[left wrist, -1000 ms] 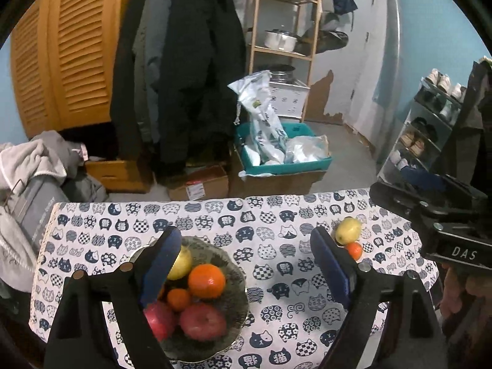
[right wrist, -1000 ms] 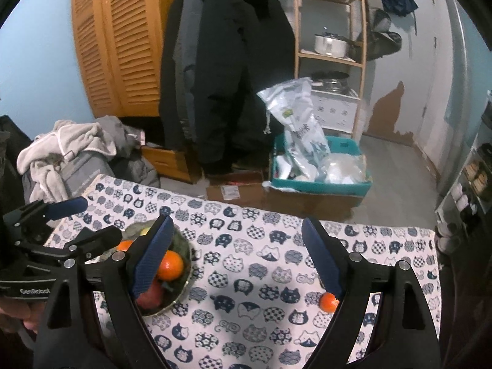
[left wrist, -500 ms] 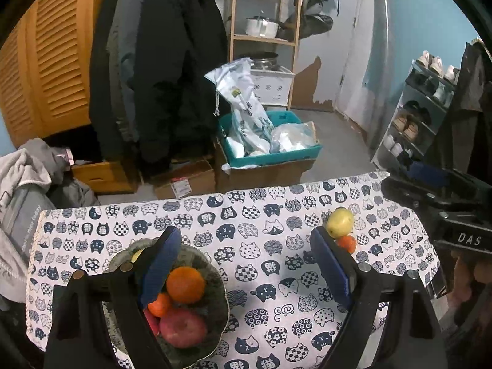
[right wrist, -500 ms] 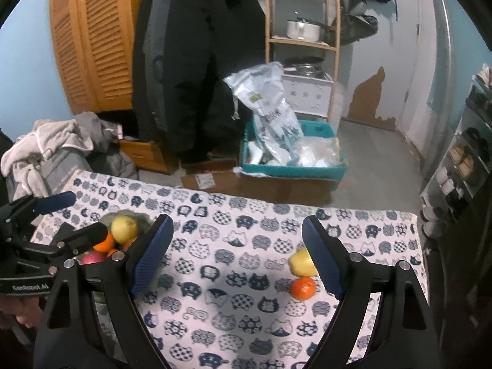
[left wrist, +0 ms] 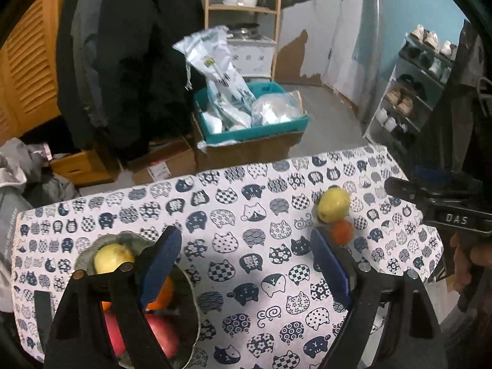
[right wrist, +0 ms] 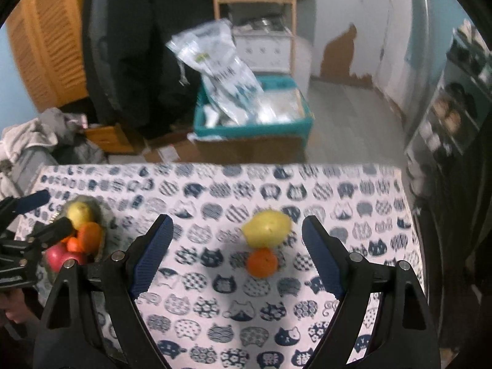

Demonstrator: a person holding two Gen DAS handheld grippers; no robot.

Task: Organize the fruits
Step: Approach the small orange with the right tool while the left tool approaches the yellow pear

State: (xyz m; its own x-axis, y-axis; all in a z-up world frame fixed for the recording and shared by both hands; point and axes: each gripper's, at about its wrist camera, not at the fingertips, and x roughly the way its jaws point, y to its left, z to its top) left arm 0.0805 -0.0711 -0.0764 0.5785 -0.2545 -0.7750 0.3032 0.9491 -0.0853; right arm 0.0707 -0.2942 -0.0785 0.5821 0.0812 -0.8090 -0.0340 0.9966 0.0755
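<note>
Hovering my right gripper (right wrist: 236, 243) with jaws wide apart and empty, I have the small orange (right wrist: 262, 262) at 12 o'clock between them, touching the lemon (right wrist: 266, 228) just beyond. My left gripper (left wrist: 243, 261), likewise apart, sits by the bowl (left wrist: 190, 301).

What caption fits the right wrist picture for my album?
Open right gripper lines up on a lemon and small orange on the cat tablecloth.
</note>
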